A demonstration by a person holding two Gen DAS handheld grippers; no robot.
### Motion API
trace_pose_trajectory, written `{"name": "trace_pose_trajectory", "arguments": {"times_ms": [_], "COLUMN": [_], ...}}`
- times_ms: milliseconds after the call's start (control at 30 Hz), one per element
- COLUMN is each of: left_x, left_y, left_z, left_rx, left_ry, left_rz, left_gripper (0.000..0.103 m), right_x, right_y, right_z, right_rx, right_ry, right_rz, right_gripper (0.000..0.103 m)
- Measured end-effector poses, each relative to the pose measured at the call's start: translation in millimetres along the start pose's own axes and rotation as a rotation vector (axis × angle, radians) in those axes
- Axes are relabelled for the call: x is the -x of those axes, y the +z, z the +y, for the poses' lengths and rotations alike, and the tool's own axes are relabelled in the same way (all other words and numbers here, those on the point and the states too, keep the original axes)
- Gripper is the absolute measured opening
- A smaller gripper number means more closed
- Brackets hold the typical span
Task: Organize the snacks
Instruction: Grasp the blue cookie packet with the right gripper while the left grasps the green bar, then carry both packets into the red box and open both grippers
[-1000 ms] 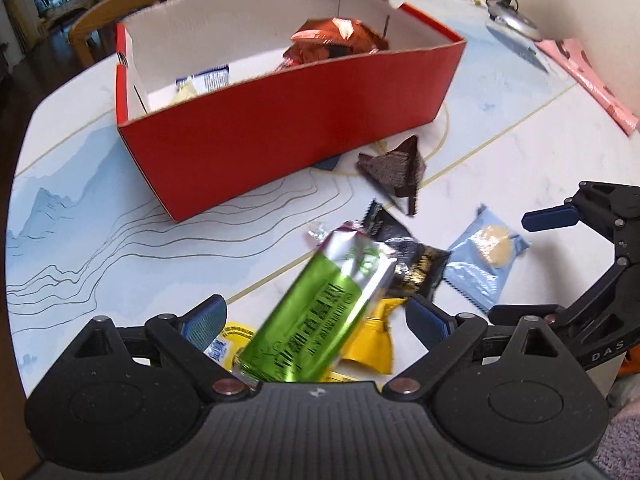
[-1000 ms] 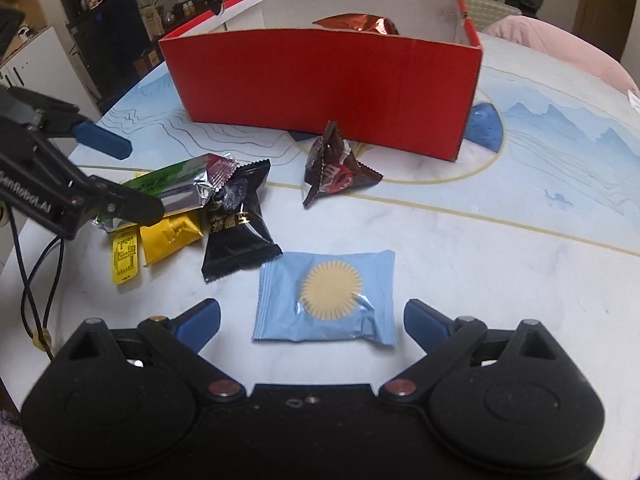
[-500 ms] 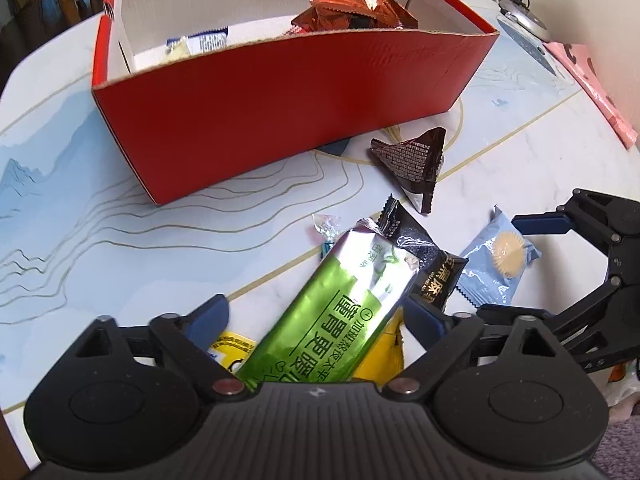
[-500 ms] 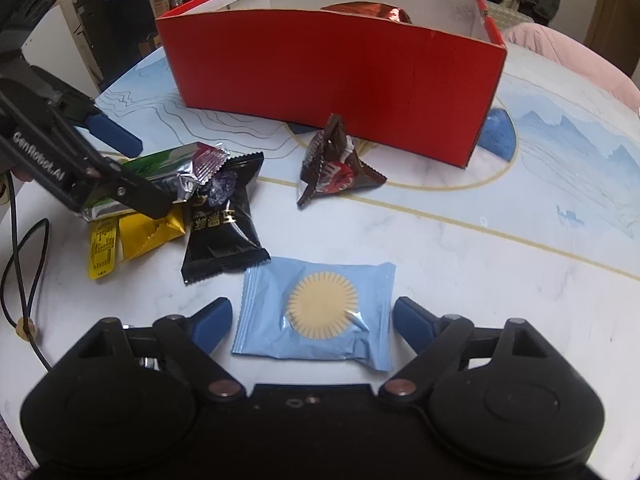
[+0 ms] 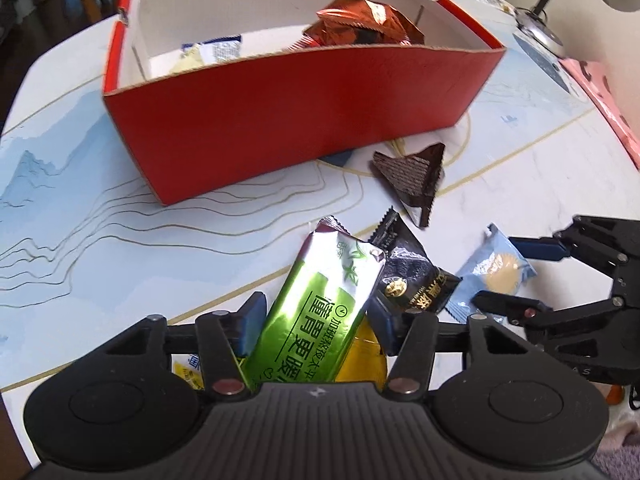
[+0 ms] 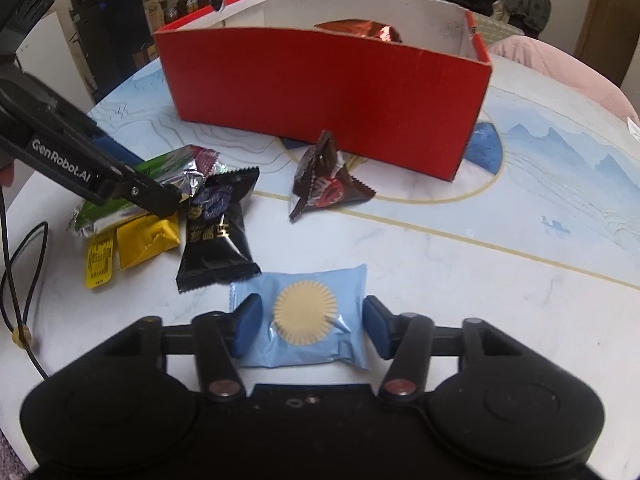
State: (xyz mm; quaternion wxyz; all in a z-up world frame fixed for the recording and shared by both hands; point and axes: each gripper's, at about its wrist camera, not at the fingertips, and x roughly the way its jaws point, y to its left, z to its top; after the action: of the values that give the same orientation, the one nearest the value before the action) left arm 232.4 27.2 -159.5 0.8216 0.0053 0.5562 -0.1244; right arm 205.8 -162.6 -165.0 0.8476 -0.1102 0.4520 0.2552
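Pads of my left gripper (image 5: 316, 324) clamp the green bar (image 5: 320, 312) before the red box (image 5: 296, 120), while my right gripper (image 6: 312, 324) straddles the blue packet (image 6: 304, 316), jaws apart.

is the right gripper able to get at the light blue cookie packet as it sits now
Probably yes. The right gripper already straddles the light blue cookie packet, its fingers either side, nothing lying on top; the black packet sits clear beyond.

Rig look: matte black, both units
Left gripper (image 6: 160, 196) black linkage, white "GenRobot.AI" lettering; right gripper (image 6: 312, 324) blue pads (image 6: 248, 320) (copper-coloured pivot screws).
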Motion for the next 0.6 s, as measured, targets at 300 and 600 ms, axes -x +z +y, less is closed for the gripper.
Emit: {"name": "trace_pose_trajectory", "arguments": {"times_ms": [300,600], "left_x": [15.3,42.9], "left_y": [-6.9,-15.6], "left_z": [7.7,13.3], "left_rx": [0.087,0.157], "left_ry": [0.048,0.068], "left_rz": [-0.053,-0.102], "left_gripper": [0.049,0.046], "right_x": [7.5,30.5], "right_y": [-5.3,-7.3], "right_z": [2.4,-4.0], "right_rx": [-0.026,-0.117], "right_ry": [-0.033,-0.045], "right_rz": [-0.019,-0.063], "right_gripper": [0.047,0.047]}}
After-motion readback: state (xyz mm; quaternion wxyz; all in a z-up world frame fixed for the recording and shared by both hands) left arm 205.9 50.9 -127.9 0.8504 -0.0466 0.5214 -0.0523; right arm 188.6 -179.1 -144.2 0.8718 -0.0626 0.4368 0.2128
